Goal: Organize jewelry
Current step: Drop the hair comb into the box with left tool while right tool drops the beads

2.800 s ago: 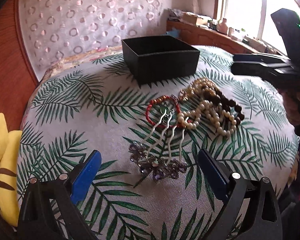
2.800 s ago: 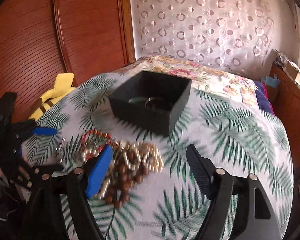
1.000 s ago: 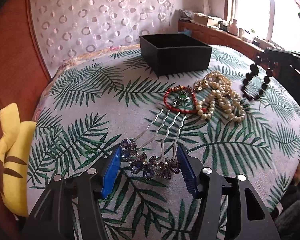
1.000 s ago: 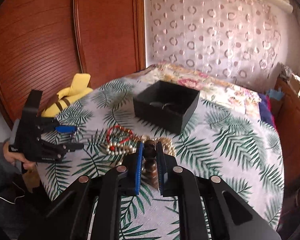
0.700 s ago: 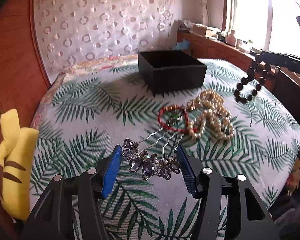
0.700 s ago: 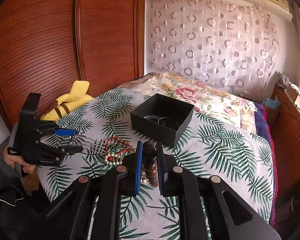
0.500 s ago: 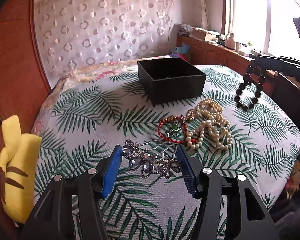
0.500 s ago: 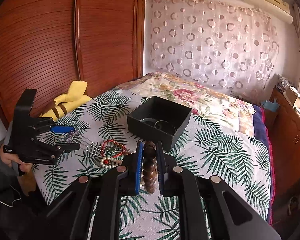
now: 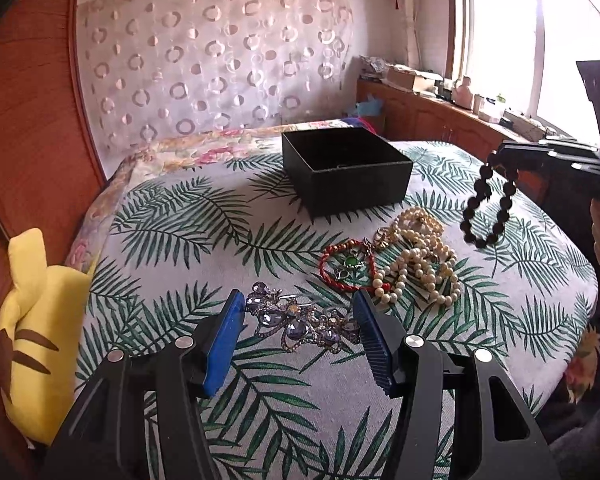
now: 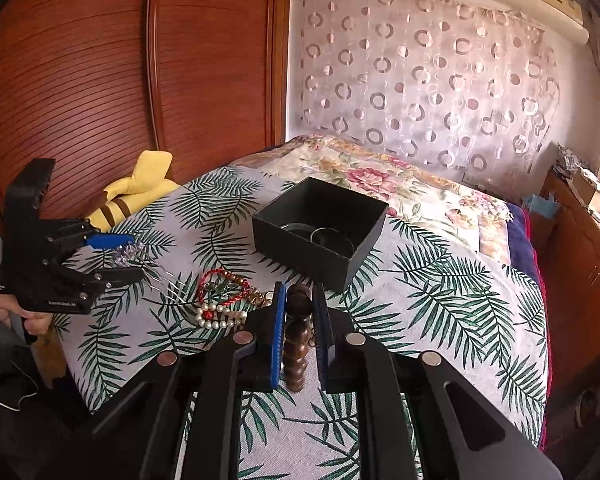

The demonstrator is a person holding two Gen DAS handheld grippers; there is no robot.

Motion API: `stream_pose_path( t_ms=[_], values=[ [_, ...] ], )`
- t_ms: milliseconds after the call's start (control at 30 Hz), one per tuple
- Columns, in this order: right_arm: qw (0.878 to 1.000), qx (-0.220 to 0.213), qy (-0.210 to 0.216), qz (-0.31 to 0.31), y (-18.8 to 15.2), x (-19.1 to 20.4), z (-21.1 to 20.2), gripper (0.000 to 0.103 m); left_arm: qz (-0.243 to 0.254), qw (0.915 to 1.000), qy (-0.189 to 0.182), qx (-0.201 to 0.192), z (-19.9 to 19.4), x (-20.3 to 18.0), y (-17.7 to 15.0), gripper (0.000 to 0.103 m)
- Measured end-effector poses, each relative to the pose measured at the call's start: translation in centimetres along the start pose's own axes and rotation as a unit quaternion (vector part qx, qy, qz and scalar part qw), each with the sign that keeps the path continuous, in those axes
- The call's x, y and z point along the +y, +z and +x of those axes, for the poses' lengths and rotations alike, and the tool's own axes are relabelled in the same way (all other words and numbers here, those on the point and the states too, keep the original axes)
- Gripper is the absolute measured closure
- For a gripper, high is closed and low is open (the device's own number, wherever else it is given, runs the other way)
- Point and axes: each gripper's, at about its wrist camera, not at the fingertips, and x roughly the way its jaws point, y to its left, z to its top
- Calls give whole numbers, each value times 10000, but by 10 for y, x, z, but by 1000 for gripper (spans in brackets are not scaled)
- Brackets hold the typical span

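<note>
My left gripper [image 9: 298, 322] is clamped across the jewelled head of the purple hair comb [image 9: 300, 322], which I hold clear of the bed [image 9: 172, 240]; in the right wrist view its prongs [image 10: 168, 280] stick out past the pads toward the loose jewelry. My right gripper [image 10: 299, 300] is closed tight on the dark bead bracelet [image 10: 297, 336], and from the left wrist view the loop hangs free in the air beyond the bed's edge. On the palm-leaf bedspread lie the red bead bracelet [image 9: 342, 266] and, just beside it, touching, the pearl strands [image 9: 418, 256]. Behind them sits the open black box [image 10: 320, 228] with bangles [image 10: 320, 236] already inside. A yellow plush [image 9: 40, 320] lies at the bed's left side.
</note>
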Motion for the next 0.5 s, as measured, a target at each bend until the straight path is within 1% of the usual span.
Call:
stream_pose_path(
  t_ms=[233, 500],
  values=[
    [10000, 5, -5, -41, 3, 3, 4, 88, -95, 9999, -15, -93, -5, 6, 6, 49],
    [10000, 38, -13, -38, 3, 5, 6, 88, -101, 9998, -131, -136, 3, 4, 20, 50]
  ],
)
